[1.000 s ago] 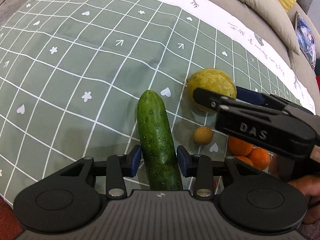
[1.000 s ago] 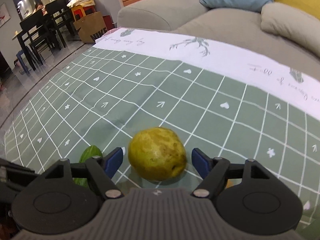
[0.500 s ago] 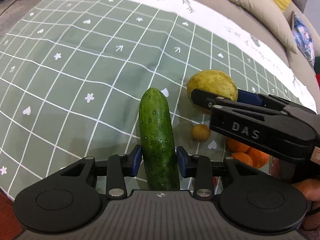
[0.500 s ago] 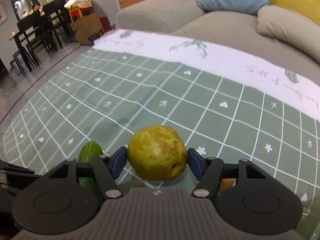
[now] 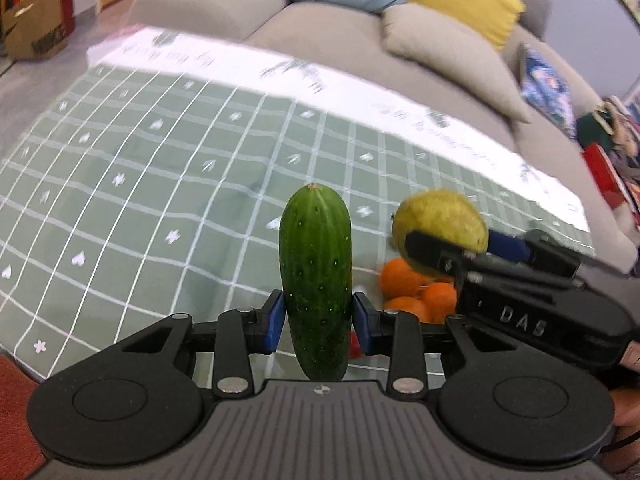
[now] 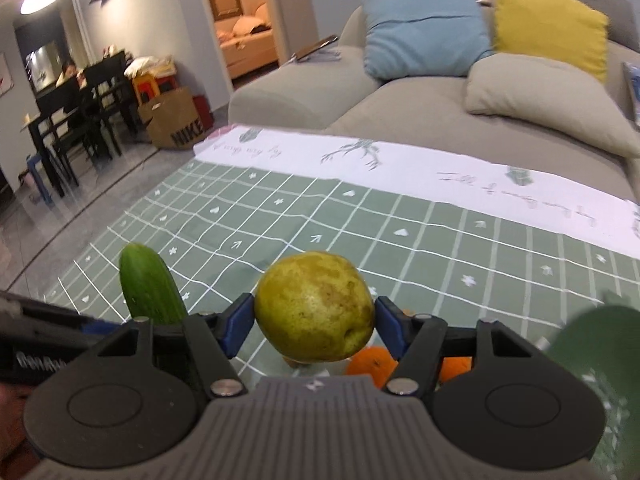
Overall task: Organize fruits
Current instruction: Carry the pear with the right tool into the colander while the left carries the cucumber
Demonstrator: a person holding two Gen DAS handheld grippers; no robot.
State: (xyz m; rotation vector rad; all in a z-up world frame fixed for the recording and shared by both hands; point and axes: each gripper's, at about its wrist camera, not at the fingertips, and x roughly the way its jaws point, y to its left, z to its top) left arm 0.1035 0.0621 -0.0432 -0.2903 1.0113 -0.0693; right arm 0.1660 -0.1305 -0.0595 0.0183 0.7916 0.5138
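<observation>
My left gripper [image 5: 319, 322] is shut on a green cucumber [image 5: 315, 276] and holds it lifted above the green checked tablecloth [image 5: 160, 200]. My right gripper [image 6: 315, 322] is shut on a yellow-green pear [image 6: 315, 311], also lifted. The pear [image 5: 440, 224] and the right gripper show at the right of the left wrist view; the cucumber [image 6: 150, 290] shows at the left of the right wrist view. Several oranges [image 5: 416, 288] lie on the cloth below and between the grippers, partly hidden.
A grey sofa [image 6: 420, 120] with blue [image 6: 424, 36], yellow [image 6: 552, 36] and beige cushions stands behind the table. A brown paper bag [image 6: 176, 124] and dark dining chairs are at the far left. A blurred green thing [image 6: 600, 360] is at the right edge.
Both grippers have risen from the cloth, the left with the cucumber and the right with the pear. The right gripper closed on the pear. The small brown fruit is out of sight.
</observation>
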